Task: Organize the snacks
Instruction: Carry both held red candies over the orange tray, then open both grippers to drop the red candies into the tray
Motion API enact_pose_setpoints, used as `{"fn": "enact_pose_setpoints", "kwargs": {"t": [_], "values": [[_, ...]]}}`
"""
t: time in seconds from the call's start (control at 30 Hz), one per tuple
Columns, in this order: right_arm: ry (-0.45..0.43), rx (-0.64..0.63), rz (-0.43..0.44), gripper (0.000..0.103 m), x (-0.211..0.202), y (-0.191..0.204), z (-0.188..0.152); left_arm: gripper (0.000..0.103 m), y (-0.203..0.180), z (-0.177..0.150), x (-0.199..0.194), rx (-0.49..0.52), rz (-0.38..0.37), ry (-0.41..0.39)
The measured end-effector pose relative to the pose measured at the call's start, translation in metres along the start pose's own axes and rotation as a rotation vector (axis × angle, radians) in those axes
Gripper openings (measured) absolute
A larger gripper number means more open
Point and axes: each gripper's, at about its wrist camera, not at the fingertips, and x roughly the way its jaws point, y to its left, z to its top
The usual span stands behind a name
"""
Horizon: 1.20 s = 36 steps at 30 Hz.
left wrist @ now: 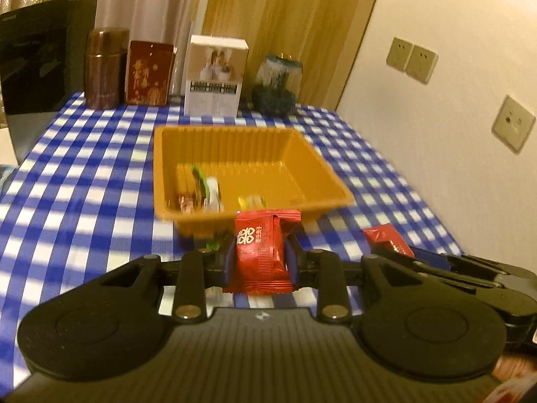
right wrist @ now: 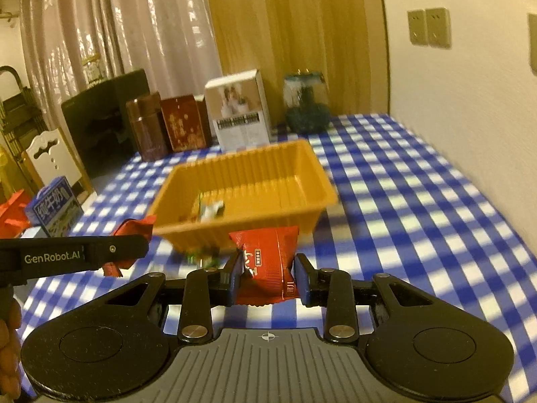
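We see each gripper clamped on a crinkly red foil snack: left gripper (left wrist: 260, 262) on one red packet (left wrist: 260, 252); right gripper (right wrist: 268, 277) on another red sachet (right wrist: 265, 262). Ahead, a ribbed orange plastic tray (left wrist: 235, 144) rests on the blue-checked desk (left wrist: 84, 168); cream wall beside.

Tray mid-table, 2 held packets in front of it, containers along the back edge.

On the table (left wrist: 84, 168) the tray (left wrist: 241, 154) sits centrally with a few snacks (left wrist: 208, 191) in its near-left corner. Behind it, left to right, stand a canister (left wrist: 105, 67), a tin (left wrist: 149, 72), a carton (left wrist: 216, 75) and a jar (left wrist: 277, 84). Before the tray's near wall, the left gripper (left wrist: 260, 258) holds 1 packet (left wrist: 261, 252); to its right, the right gripper (right wrist: 268, 277) holds another packet (right wrist: 266, 262). A small wrapped snack (right wrist: 201, 258) lies on the table just before the tray. The wall (left wrist: 453, 50) bounds the table's right side.
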Motion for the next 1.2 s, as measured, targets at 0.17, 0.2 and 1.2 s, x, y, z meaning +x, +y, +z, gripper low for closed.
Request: {"fn": "enact_pose_setpoints", "kwargs": {"t": [0.17,0.2,1.2], "values": [[-0.023,-0.012,-0.001,0.034,0.035,-0.005,0.028,0.027,0.012,0.029,0.034,0.034,0.025,-0.007],[-0.029,-0.01,-0.002,0.034,0.042,-0.007,0.032,0.027,0.014,0.032,0.041,0.038,0.028,-0.007],[-0.009,0.077,0.015,0.034,0.147,-0.019,0.076,0.057,0.044,0.062,0.131,0.054,0.056,-0.013]]}}
